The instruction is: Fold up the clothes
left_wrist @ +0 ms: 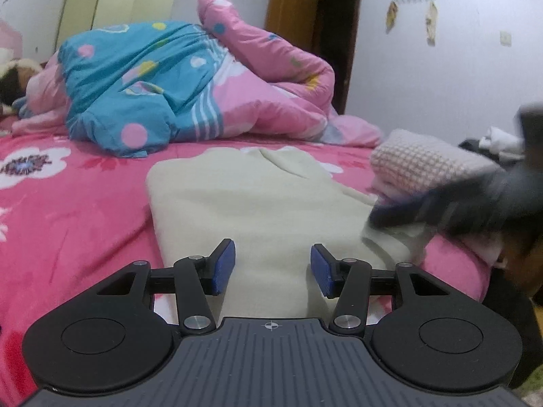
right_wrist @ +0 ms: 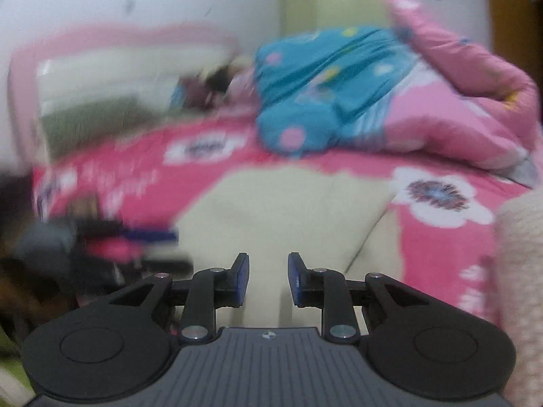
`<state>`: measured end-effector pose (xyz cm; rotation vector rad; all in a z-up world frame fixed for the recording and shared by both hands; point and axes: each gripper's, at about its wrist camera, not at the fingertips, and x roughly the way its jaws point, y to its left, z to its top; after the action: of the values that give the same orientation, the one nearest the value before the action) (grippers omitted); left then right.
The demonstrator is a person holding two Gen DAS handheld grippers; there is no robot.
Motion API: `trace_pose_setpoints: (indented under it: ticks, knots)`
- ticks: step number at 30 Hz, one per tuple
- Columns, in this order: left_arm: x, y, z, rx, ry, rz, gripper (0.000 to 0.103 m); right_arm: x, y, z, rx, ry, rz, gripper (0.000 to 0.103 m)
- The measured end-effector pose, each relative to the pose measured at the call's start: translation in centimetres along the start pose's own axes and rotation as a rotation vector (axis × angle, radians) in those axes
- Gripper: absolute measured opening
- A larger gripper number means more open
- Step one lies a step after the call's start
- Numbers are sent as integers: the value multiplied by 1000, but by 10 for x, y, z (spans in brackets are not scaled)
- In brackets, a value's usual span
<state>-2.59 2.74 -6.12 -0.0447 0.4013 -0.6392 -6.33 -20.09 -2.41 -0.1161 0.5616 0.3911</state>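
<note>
cream garment (left_wrist: 258, 200) flat on pink bedsheet (left_wrist: 74, 210) | left gripper (left_wrist: 273, 268) fingers spread wide, empty, garment's near edge between and below them | right gripper (right_wrist: 268, 279) parted, likely empty, view blurred, over garment

The left gripper (left_wrist: 272, 268) is held low and level, pointed toward the far side of the scene. Its two blue-padded fingers (left_wrist: 224, 264) are spread wide apart, and nothing is clasped between them. The right gripper (right_wrist: 268, 278) is likewise held level, with its fingers (right_wrist: 241, 279) parted by a narrower gap and nothing gripped in that gap. In the left wrist view the right gripper is seen at the right edge as a dark, motion-blurred shape, angled in toward the left. In the right wrist view the left gripper is seen blurred at the left edge, its blue pads just made out. No hand or sleeve can be clearly told.
</note>
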Motion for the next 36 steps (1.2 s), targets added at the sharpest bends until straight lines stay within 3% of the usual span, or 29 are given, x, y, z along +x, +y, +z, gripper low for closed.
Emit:
trace_pose_setpoints:
  ticks: [2,8,12,15,21,27,30,36]
  knots:
    - [-3,6,3,-33,-9,-10,50,13,0,-18,-28,-10,-2,26]
    - [-4,12,23,-60,-73,0,50,9,2,-15,-24,-8,4,25]
    - [22,6,15,-17,14,36,50,13,0,-11,-9,3,12,25]
    - [23,5,12,-17,15,53,50,10,-3,1,6,32,18,25]
    - [25,3,5,-9,17,84,51,-1,-6,33,9,-88,23,25]
    - [26,4,6,-21,19,79,52,40,-17,5,61,-21,32,26]
    - [26,4,6,-24,17,81,52,41,-24,10,115,-5,50,26]
    - [26,3,5,-25,17,84,52,41,-19,9,80,-5,31,26]
